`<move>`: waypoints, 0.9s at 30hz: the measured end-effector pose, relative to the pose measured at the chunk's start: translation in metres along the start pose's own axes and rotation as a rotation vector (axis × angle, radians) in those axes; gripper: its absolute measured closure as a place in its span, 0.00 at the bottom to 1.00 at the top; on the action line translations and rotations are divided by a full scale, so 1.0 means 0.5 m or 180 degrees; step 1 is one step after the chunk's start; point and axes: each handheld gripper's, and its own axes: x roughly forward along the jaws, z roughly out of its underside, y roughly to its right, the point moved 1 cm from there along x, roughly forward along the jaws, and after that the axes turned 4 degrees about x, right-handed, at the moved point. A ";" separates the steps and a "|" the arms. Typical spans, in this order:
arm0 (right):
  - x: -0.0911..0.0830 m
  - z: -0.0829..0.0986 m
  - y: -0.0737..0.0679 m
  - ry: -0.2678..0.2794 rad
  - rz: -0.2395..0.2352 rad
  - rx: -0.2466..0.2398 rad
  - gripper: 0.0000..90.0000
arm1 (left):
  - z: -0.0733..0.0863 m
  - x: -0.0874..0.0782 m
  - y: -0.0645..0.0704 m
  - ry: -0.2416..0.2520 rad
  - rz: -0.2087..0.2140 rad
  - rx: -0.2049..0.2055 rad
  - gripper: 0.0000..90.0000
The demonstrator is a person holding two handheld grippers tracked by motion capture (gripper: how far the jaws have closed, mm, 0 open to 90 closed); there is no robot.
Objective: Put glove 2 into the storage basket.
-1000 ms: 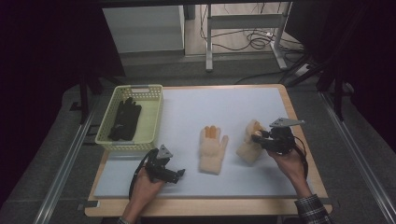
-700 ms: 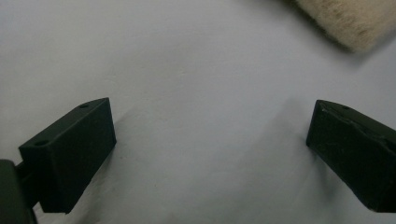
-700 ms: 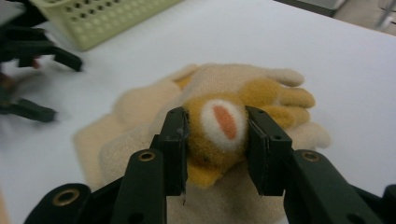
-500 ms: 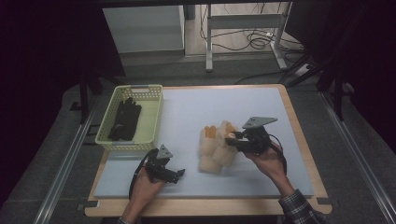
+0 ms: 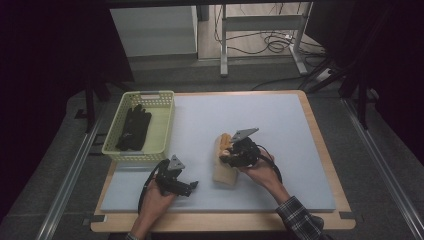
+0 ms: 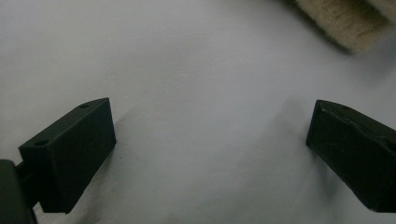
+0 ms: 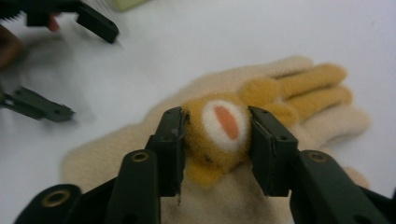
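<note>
Right gripper [image 5: 231,156] is now hovering over the beige glove [image 5: 223,167], having swung in from the right side of the mat across the last second, carrying the second glove [image 7: 219,133] with it. A second back, two gloves were lying side by side, apart; now one is sitting on top of the other, just right of the yellow basket [image 5: 165,127] and nearer the person. Judging from that, the pair is being stacked, likely ahead of a move toward the basket, where a black glove [image 5: 133,127] is already lying.

Right gripper's jaws are pinching the carried glove at a fuzzy tan patch with a white oval and an orange centre, the fabric bulging between them. Beneath it the lower glove is lying flat, cuff toward the camera, its orange-tan fingertips [image 7: 322,81] pointing away.

Left gripper [image 5: 186,186] is resting low on the mat, between the basket and the gloves but closer to the person, unchanged from a second ago. Its jaws are standing wide apart with nothing between them; a woolly beige cuff edge [image 6: 343,21] is showing just beyond.

Materials: gloves are soft knit, napped and pale, floppy and likely to drape or slip when lifted. Basket is rigid lattice plastic, rectangular, with low walls. Mat [image 5: 280,125] is smooth, pale blue-grey foam on a wooden board [image 5: 320,145]
</note>
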 end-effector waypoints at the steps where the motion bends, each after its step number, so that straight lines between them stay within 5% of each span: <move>1: 0.004 0.004 0.000 -0.0004 0.0014 0.0008 0.59 | 0.000 0.000 0.000 0.0000 -0.0001 0.0000 0.02; 6: 0.010 0.010 -0.001 0.0040 0.0009 0.0068 0.42 | 0.000 0.000 0.000 0.0000 -0.0001 0.0001 0.02; 11: -0.033 0.001 0.017 0.0203 0.0122 0.0115 0.40 | 0.000 0.000 0.000 0.0000 -0.0003 0.0003 0.02; 22: -0.088 0.060 0.067 0.0163 0.0349 0.0315 0.82 | 0.000 0.000 0.000 -0.0001 -0.0002 0.0003 0.02; 27: -0.081 0.065 0.081 0.0266 0.0358 0.0438 0.82 | 0.000 0.000 0.000 -0.0001 -0.0003 0.0003 0.02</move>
